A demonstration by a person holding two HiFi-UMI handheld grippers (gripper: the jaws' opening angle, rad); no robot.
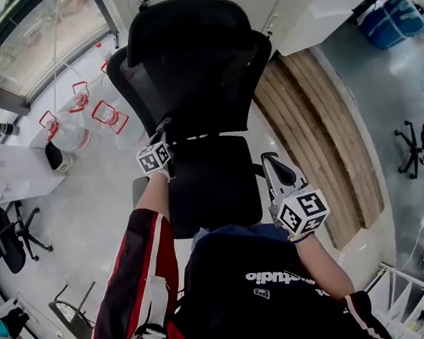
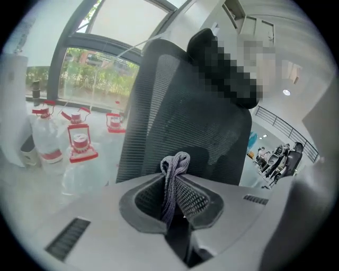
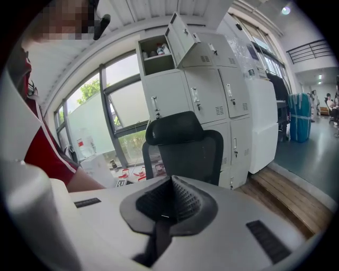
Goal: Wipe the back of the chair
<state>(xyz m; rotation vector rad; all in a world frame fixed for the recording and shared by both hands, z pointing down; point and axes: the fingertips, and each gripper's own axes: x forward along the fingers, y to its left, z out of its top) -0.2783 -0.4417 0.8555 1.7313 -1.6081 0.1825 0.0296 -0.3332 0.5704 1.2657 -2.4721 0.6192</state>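
The chair's mesh back (image 1: 192, 80) stood upright directly ahead of the person, its headrest (image 1: 189, 23) above it and the seat (image 1: 213, 183) below, the front face turned toward the person. The back's long axis ran vertically, so I judged that a wipe would travel up and down it or across its width. The left gripper (image 1: 164, 132) was by far the nearer tool: in the head view it pointed at the lower left part of the back, just above the seat. Its jaws were clamped on a folded grey cloth (image 2: 175, 164), whose bunched end stuck out past the tips toward the mesh (image 2: 185, 122). The mesh filled the left gripper view just beyond the cloth, but no view settled whether the two were actually touching. The right gripper (image 1: 272, 161) hung lower and off to the right of the seat, well back from the chair's back (image 3: 190, 151), its jaws together with nothing between them. Farther out, water jugs with red handles (image 1: 108, 118) stood on the floor to the left, pale lockers (image 3: 212, 95) behind the chair, and a wooden platform (image 1: 324, 122) to the right.
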